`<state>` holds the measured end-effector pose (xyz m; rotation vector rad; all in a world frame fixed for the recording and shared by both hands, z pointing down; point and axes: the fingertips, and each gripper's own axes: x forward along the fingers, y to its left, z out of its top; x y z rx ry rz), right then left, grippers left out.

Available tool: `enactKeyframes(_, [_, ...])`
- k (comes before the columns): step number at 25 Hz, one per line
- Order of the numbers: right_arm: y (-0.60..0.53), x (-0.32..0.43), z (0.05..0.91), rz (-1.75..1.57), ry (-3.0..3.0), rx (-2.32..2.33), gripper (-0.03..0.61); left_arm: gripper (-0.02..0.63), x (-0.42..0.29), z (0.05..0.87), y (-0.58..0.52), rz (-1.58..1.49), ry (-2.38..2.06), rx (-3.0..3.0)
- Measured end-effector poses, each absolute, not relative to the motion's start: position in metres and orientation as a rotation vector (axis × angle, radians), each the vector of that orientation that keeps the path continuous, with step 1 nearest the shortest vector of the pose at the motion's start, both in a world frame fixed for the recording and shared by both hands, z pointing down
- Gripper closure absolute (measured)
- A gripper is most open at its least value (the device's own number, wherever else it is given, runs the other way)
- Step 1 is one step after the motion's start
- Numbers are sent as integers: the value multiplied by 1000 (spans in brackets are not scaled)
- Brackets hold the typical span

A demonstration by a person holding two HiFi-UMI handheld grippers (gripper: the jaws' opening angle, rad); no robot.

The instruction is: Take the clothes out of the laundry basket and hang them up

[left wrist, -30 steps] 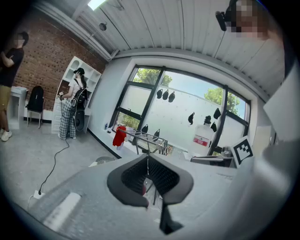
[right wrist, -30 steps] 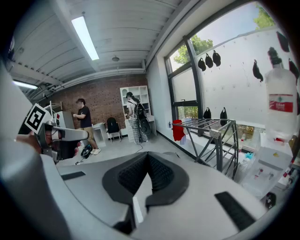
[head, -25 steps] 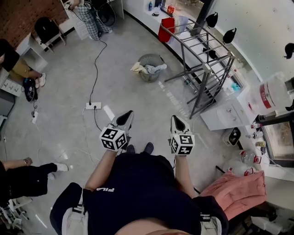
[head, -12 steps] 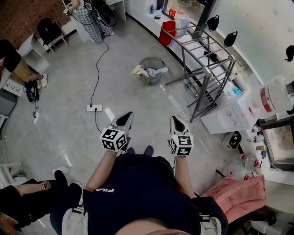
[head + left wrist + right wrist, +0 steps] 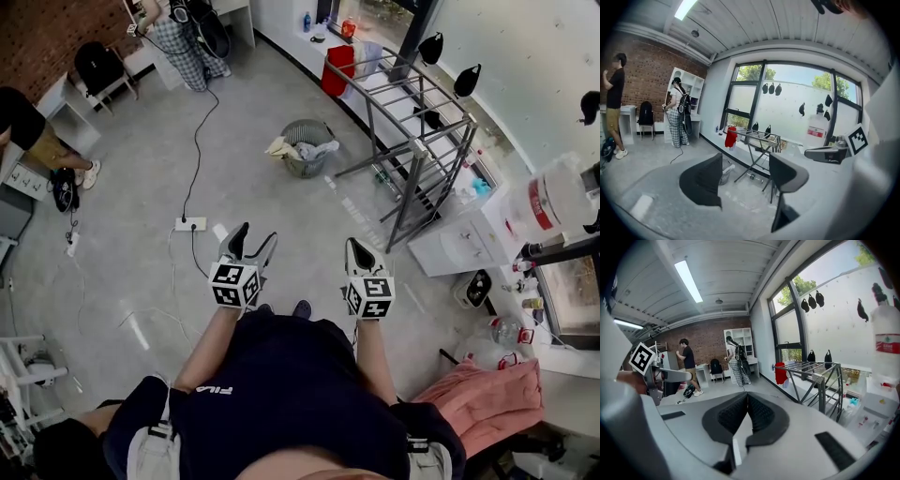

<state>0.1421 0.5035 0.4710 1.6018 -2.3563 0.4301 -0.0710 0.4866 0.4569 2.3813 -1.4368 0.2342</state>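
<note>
Both grippers are held level in front of the person's body, over the grey floor, and neither one carries anything. On the left gripper the jaws have just been opening and now stand wide apart, with only the room visible between them. On the right gripper the two ribbed pads are pressed together with nothing between them.

Ahead and to the right stands a metal drying rack, close to the window wall. A red garment hangs at its far end. The other bars that can be seen are bare.

A pink cloth lies at the lower right, behind the person.

The round mesh laundry basket stands on the floor just left of the rack's feet, well ahead of both grippers. The clothes are inside it, pale pieces, and one beige piece hangs over the left rim. In the left gripper view the basket is mostly hidden behind the left jaw.

A white power strip lies on the floor to the left of the left gripper, with a black cable running away from it.
</note>
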Motion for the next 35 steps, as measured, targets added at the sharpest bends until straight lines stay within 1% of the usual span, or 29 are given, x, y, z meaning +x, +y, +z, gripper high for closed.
enactKeyframes(3, [505,144,473,418,-2368,1590,574,316,-68,459,488,231,-1437,2382])
enactKeyframes(4, [505,146,475,415,-2362,1590,552,316,-67,460,489,229,-1435,2377])
enactKeyframes(6, [504,150,482,418,-2338,1589,295,316,-63,464,492,236,-1431,2366])
enactKeyframes(7, [503,153,485,420,-2330,1589,261,318,-61,466,493,243,-1426,2364])
enactKeyframes(13, [493,160,497,456,-2331,1580,261,318,-55,482,490,297,-1385,2332])
enactKeyframes(18, [468,164,506,501,-2333,1565,261,318,-53,492,462,301,-1388,2309])
enactKeyframes(28, [371,171,530,594,-2234,1587,262,318,-50,513,350,301,-1319,2310])
enactKeyframes(31, [326,161,539,665,-2215,1574,262,318,-64,521,300,302,-1290,2303])
enactKeyframes(35, [264,141,539,663,-2197,1566,262,318,-89,517,232,301,-1263,2310])
